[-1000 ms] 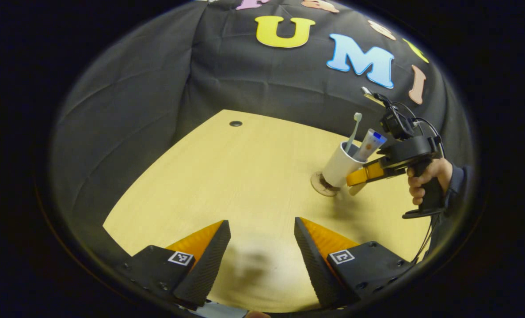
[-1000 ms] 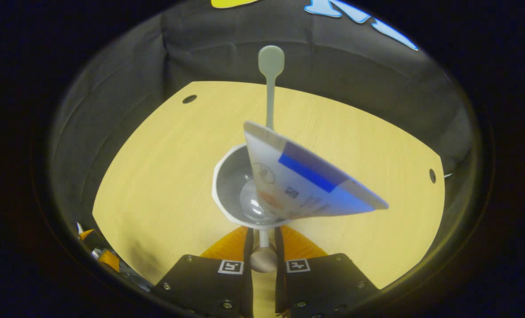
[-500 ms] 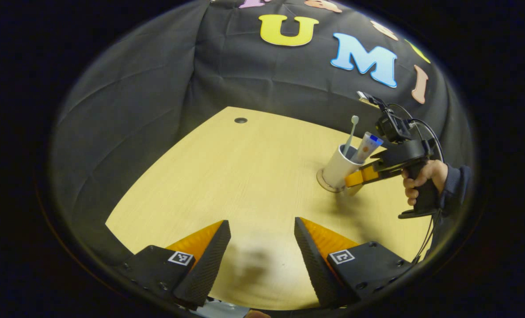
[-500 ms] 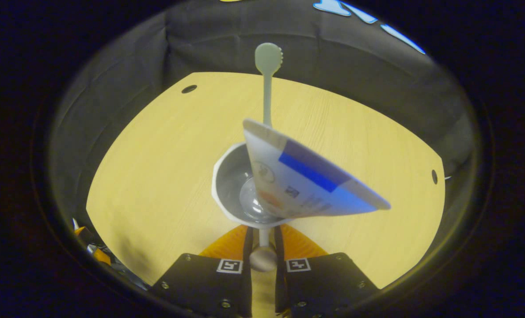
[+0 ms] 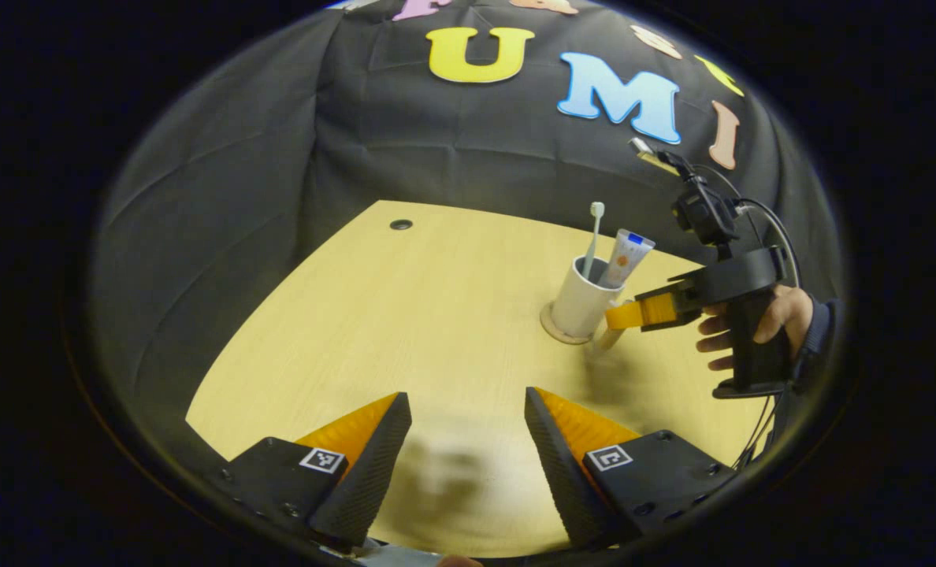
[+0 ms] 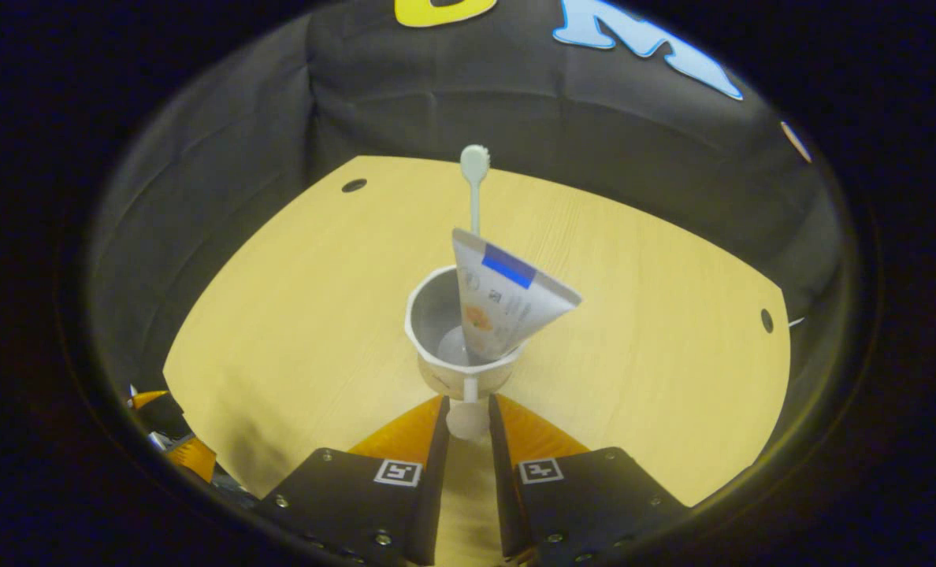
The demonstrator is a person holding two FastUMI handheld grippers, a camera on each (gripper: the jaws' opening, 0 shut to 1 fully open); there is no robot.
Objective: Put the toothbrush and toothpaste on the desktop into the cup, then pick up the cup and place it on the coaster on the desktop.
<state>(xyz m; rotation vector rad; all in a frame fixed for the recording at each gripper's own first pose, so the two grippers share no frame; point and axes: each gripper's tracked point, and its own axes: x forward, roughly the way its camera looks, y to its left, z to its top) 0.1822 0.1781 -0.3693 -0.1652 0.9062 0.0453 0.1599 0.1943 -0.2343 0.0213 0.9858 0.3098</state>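
The right gripper [image 6: 466, 425] has its two fingers drawn close together at the bottom middle of the right gripper view, with only a narrow slot between them. The rounded handle [image 6: 466, 417] of the cup [image 6: 444, 376] sits in that slot at the fingertips; I cannot tell whether the fingers are actually pressing on it. Just above them the white cup stands upright on the table [image 6: 295, 315], mouth open to the camera. The toothpaste [image 6: 507, 295] stands in it cap down, its flat crimped end fanning up toward the right. The toothbrush [image 6: 474, 185] rises behind it toward the top middle, head uppermost.

In the left gripper view, the left gripper [image 5: 468, 457] is at the bottom middle with its fingers spread wide and nothing between them, over bare table [image 5: 405, 315]. To the right of centre the cup [image 5: 577, 301] rests on the round coaster [image 5: 553, 331], whose edge shows at the cup's left foot. The toothbrush [image 5: 594, 235] and toothpaste [image 5: 624, 256] stick out of its top. The right gripper [image 5: 622, 316] reaches in from the right edge, its tips just beside the cup's lower right side. A hand [image 5: 755, 327] in a dark sleeve holds its grip, fingers loosely extended
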